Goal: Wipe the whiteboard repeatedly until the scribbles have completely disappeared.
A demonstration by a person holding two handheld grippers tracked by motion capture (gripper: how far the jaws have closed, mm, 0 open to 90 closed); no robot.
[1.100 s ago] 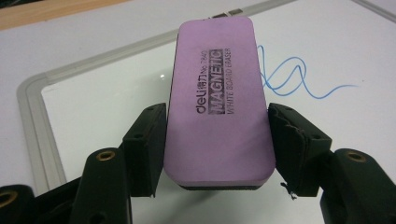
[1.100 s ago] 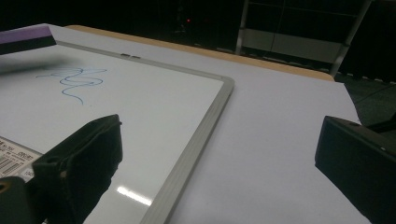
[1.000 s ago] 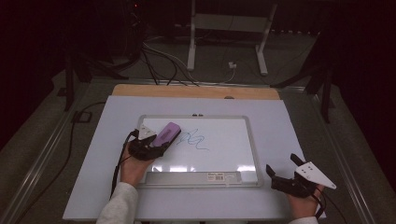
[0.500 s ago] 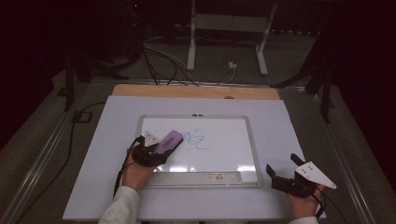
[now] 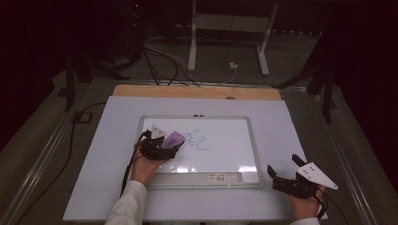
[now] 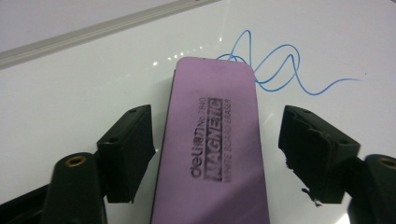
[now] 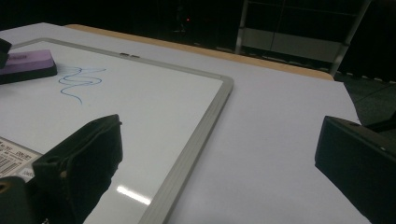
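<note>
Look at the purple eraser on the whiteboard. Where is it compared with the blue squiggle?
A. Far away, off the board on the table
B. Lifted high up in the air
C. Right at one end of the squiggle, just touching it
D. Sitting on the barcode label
C: in the left gripper view the purple eraser lies flat on the whiteboard with its far end overlapping the start of the blue squiggle.

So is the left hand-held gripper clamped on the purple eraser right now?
Apart. The left gripper view shows the eraser lying on the whiteboard between the left hand-held gripper jaws, with white board visible on both sides; the jaws have just been opening.
</note>
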